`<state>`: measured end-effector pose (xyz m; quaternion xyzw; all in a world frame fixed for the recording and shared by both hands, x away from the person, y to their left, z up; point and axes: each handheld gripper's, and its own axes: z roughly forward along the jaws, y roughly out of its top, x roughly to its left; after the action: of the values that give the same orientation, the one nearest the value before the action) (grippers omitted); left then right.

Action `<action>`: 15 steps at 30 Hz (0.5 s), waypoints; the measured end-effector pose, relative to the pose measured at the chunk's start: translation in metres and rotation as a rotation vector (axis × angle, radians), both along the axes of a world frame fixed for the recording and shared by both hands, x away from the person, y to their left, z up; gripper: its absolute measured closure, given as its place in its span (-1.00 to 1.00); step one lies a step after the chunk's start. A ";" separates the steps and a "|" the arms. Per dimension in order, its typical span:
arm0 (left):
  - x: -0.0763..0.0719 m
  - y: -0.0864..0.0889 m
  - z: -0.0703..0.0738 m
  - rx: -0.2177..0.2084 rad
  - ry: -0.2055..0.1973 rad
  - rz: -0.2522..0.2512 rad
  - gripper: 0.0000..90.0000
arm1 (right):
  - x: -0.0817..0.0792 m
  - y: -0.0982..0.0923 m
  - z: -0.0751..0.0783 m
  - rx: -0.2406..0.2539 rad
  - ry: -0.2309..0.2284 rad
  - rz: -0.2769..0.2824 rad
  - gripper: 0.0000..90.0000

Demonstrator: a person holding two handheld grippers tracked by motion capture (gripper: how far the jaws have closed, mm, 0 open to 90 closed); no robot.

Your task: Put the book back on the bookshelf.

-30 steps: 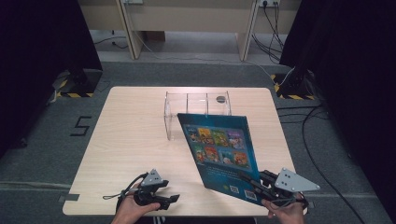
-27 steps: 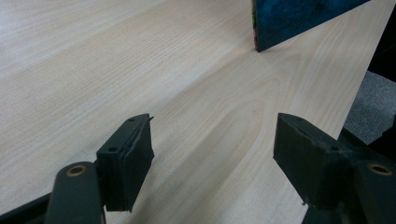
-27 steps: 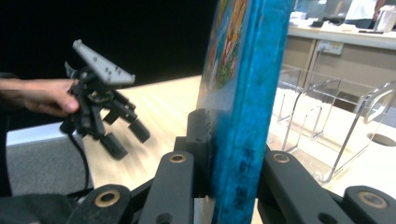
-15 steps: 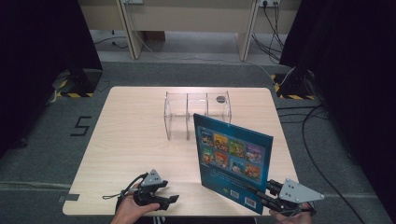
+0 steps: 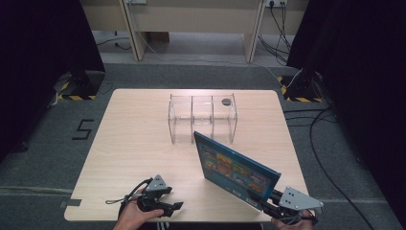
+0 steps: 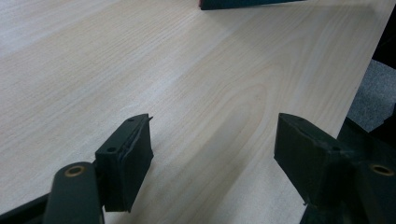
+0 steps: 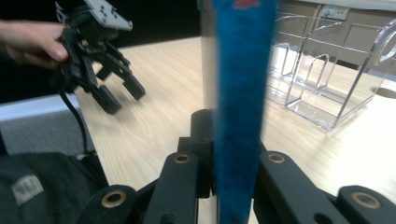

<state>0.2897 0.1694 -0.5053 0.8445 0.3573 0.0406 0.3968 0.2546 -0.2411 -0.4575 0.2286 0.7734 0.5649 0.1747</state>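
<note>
At the bottom edge of the high view we hold two claws over the tabletop (image 5: 143, 143). Our left claw (image 5: 173, 206) rests low at the lower left of the frame with its jaws spread wide and nothing between them; in the left gripper view bare wood shows in the gap. We judge it is parked there, out of the way.

Lower right of the frame, our right claw (image 5: 262, 200) is clamped on the bottom corner of the blue book (image 5: 234, 171). In the right gripper view the book's edge (image 7: 240, 93) rises straight up between the two jaws, so we grip it across its thickness, by the lower edge. That hold keeps the book standing on edge, lifted and tilted, cover toward us, probably so that it can slide thin-side-first into a slot.

The book's long axis runs across the frame from upper left to lower right, its upper corner pointing toward the rack. Its far top corner sits just in front of the rack, though we cannot tell whether they touch.

Farther up, at the middle of the frame, stands the clear acrylic rack (image 5: 202, 117), split into three compartments, all empty as far as we see. A small dark disc (image 5: 226, 101) appears by its far right corner.
</note>
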 end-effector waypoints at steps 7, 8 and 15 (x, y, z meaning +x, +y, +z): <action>0.000 -0.001 -0.004 0.078 -0.030 0.004 -0.44 | 0.000 -0.001 -0.004 -0.044 -0.001 -0.010 0.84; 0.000 -0.001 -0.004 0.078 -0.030 0.004 -0.44 | 0.000 -0.001 -0.004 -0.044 -0.001 -0.010 0.84; 0.000 -0.002 -0.005 0.160 -0.096 0.004 -0.51 | 0.002 -0.003 -0.007 -0.030 0.009 -0.020 0.84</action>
<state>0.2896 0.1672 -0.5107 0.8700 0.3350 0.1102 0.3446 0.2564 -0.2436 -0.4643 0.2364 0.7803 0.5503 0.1802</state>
